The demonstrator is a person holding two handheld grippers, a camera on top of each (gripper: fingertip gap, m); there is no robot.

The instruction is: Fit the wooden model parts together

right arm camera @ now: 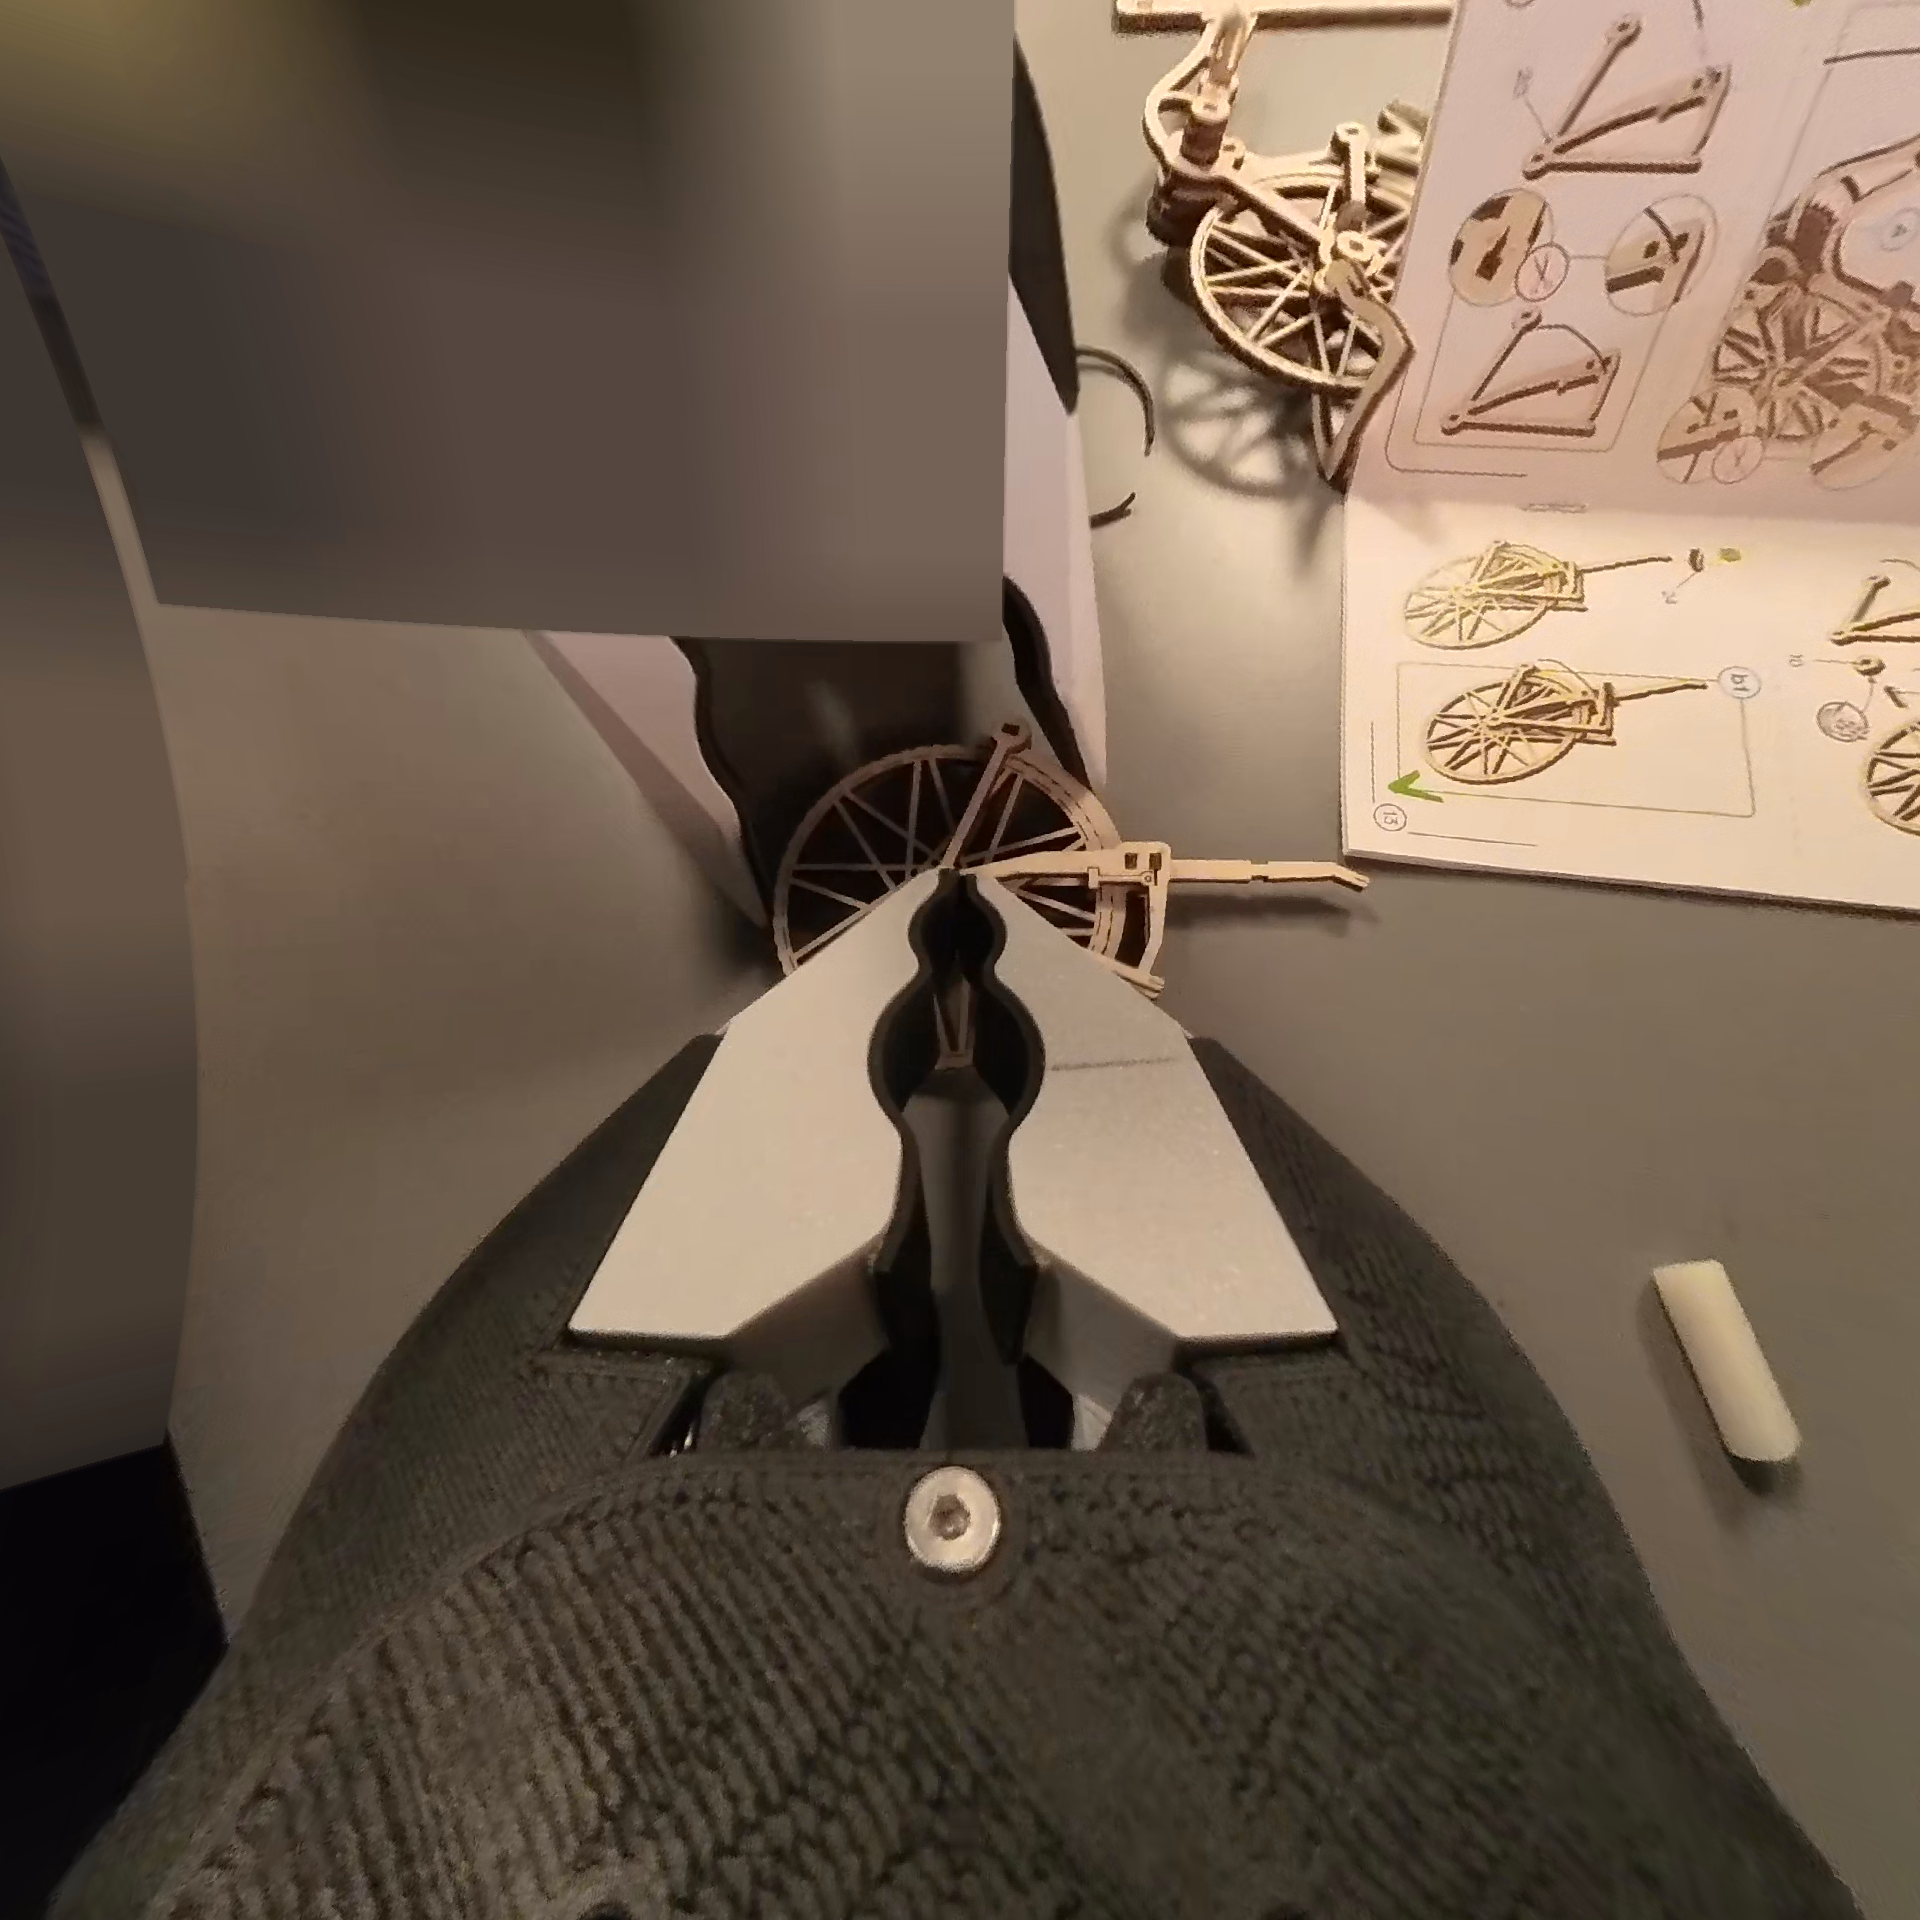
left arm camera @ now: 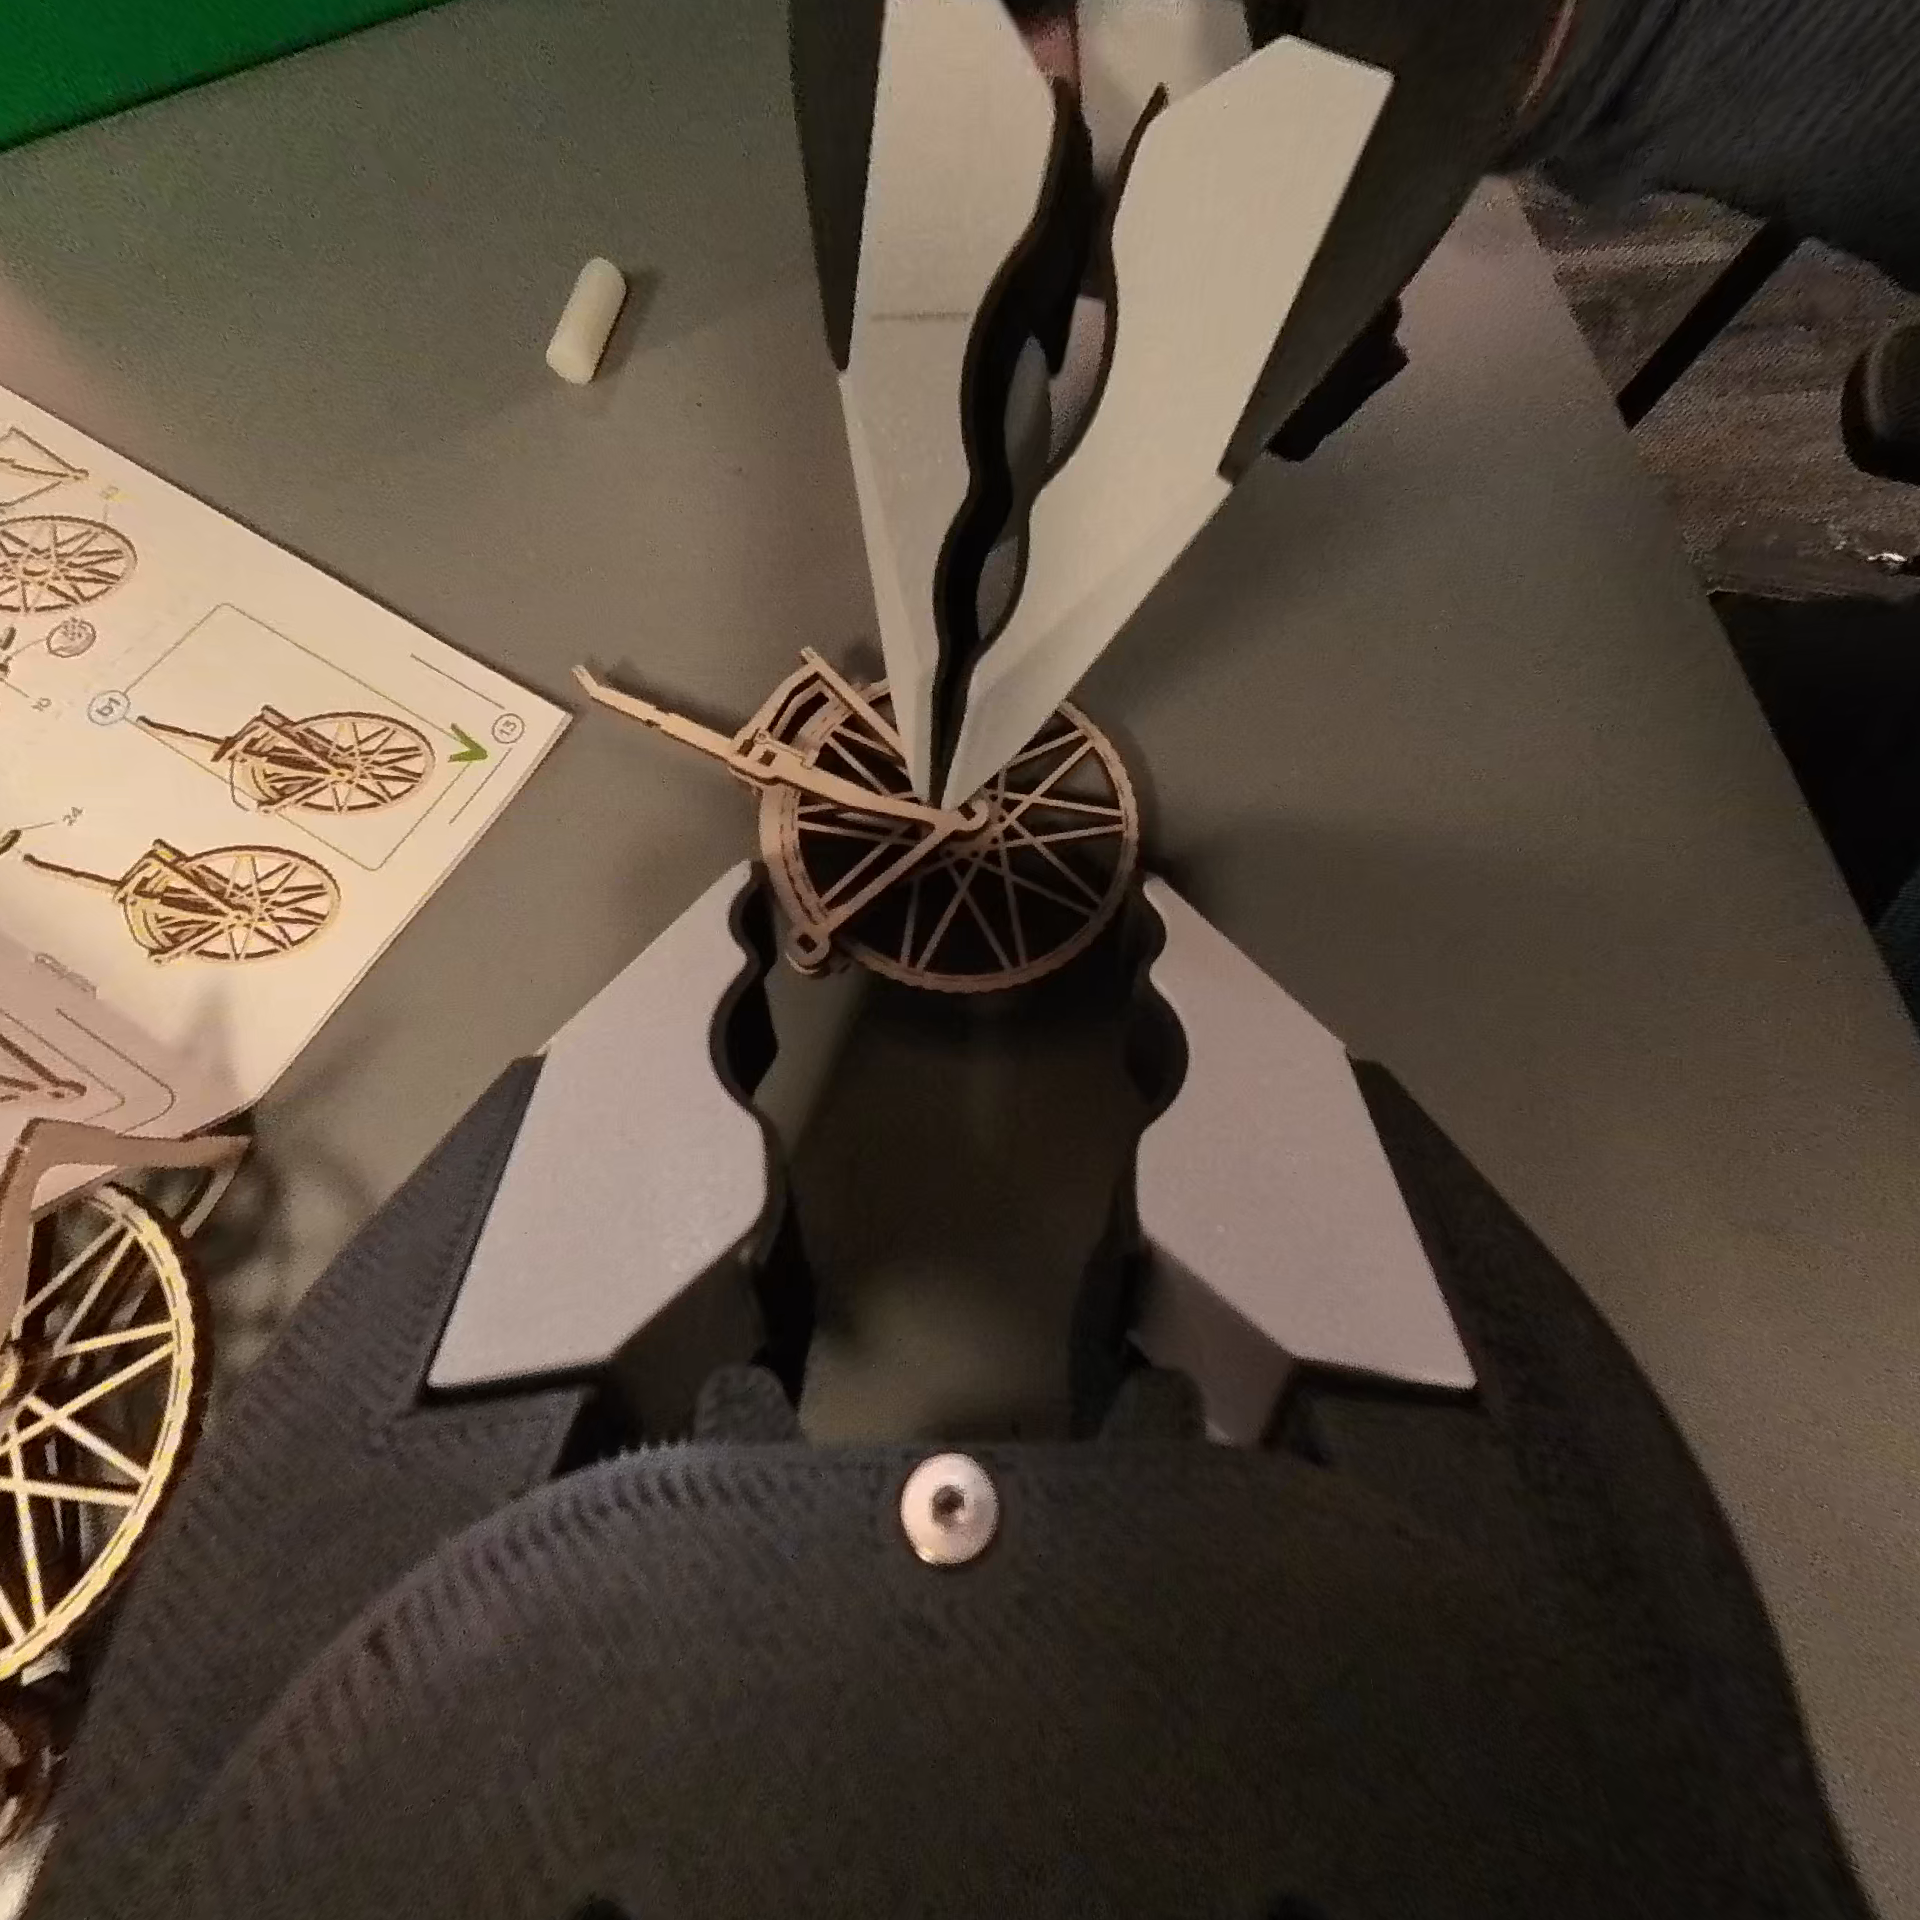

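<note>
A wooden spoked wheel (left arm camera: 997, 904) with a mudguard frame and a long thin stem (left arm camera: 665, 717) sits between my left gripper's (left arm camera: 951, 888) wide-set fingertips, which touch its rim on both sides. My right gripper (left arm camera: 940, 795) comes down from above, shut, its tips pressed at the hub where the fork arm ends. I cannot tell whether a small part is pinched there. In the right wrist view the right gripper (right arm camera: 951, 878) meets the wheel (right arm camera: 883, 821) at the hub. The stem (right arm camera: 1247, 868) points right, and a left finger (right arm camera: 675, 769) stands behind.
An open instruction booklet (left arm camera: 260, 748) (right arm camera: 1662, 623) lies on the grey table (left arm camera: 1351, 935). A partly built wooden bicycle (left arm camera: 83, 1403) (right arm camera: 1288, 260) stands beside it. A small white cylinder (left arm camera: 587, 322) (right arm camera: 1725, 1371) and a black ring (right arm camera: 1127, 416) lie loose. The table edge (left arm camera: 1662, 499) runs at the right. My two grippers' fingertips are within a few centimetres of each other.
</note>
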